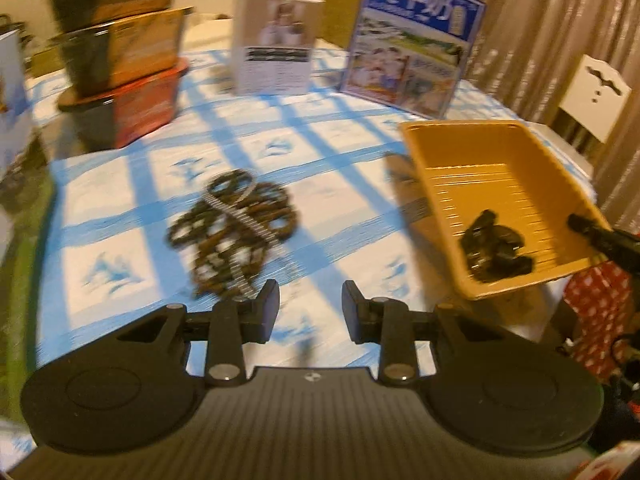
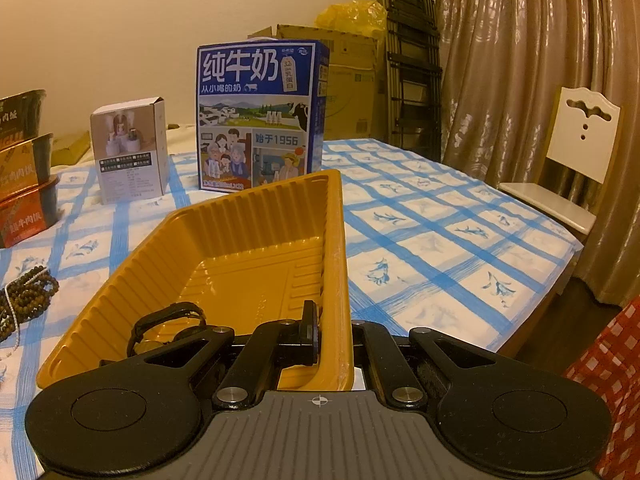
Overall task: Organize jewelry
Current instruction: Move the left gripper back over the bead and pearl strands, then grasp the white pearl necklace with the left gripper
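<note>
A pile of brown bead bracelets with a silver band (image 1: 234, 228) lies on the blue-checked tablecloth, just ahead and left of my left gripper (image 1: 310, 312), which is open and empty above the cloth. A yellow plastic tray (image 1: 500, 184) sits at the right with a dark bracelet (image 1: 494, 248) inside. My right gripper (image 2: 334, 344) is shut on the tray's right wall (image 2: 340, 280), one finger inside and one outside. The dark bracelet (image 2: 168, 324) lies in the tray's near left corner. The bead pile (image 2: 24, 300) shows at the left edge of the right wrist view.
A blue milk carton (image 2: 260, 120) and a small white box (image 2: 130, 152) stand behind the tray. Stacked noodle bowls (image 1: 120, 60) stand at the far left. A white chair (image 2: 572, 160) and curtains are beyond the table's right edge.
</note>
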Demonstrator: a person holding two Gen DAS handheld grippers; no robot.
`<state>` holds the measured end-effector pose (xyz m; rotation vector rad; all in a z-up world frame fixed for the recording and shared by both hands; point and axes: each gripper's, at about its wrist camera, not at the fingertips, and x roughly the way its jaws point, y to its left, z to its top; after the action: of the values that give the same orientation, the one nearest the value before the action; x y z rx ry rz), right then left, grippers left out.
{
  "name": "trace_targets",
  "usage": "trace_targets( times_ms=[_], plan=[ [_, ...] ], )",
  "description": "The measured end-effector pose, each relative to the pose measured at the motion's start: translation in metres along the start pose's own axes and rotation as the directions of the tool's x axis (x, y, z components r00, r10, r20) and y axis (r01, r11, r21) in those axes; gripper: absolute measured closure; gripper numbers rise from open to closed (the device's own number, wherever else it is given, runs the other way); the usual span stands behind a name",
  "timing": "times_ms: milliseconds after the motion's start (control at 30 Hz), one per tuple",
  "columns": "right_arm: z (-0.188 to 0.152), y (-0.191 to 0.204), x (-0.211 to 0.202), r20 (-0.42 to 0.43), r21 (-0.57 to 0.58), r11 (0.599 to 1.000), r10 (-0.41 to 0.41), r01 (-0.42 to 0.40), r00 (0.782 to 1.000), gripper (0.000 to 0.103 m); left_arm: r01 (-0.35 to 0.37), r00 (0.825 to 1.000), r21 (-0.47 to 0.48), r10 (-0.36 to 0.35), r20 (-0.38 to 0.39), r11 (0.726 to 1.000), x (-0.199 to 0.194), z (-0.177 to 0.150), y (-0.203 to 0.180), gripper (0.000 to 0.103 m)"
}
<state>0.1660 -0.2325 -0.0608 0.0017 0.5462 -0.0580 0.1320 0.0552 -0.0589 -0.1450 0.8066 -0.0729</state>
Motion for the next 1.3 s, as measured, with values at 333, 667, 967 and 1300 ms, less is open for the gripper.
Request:
trace_targets(
  times_ms=[333, 667, 967, 1300],
  plan=[
    [0.0, 0.0, -0.001, 0.002, -0.005, 1.0, -0.001, 0.001, 1.0, 0.099, -0.084, 0.996, -0.004, 0.084, -0.007, 0.996, -0.005, -0.016, 0.016, 0.073],
    [-0.001, -0.002, -0.002, 0.001, -0.008, 1.0, -0.002, 0.002, 1.0, 0.099, -0.076, 0.997, 0.002, 0.076, 0.014, 0.997, 0.014, -0.006, 0.009, 0.073],
    [-0.001, -0.002, -0.003, 0.0, -0.01, 1.0, -0.001, 0.001, 1.0, 0.099, -0.072, 0.997, 0.021, 0.072, 0.015, 0.997, 0.041, 0.005, -0.001, 0.073],
    [-0.002, -0.001, -0.003, -0.002, -0.01, 1.0, -0.002, 0.002, 1.0, 0.099, -0.085, 0.996, 0.018, 0.085, 0.003, 0.996, 0.066, 0.012, -0.007, 0.074]
  ],
)
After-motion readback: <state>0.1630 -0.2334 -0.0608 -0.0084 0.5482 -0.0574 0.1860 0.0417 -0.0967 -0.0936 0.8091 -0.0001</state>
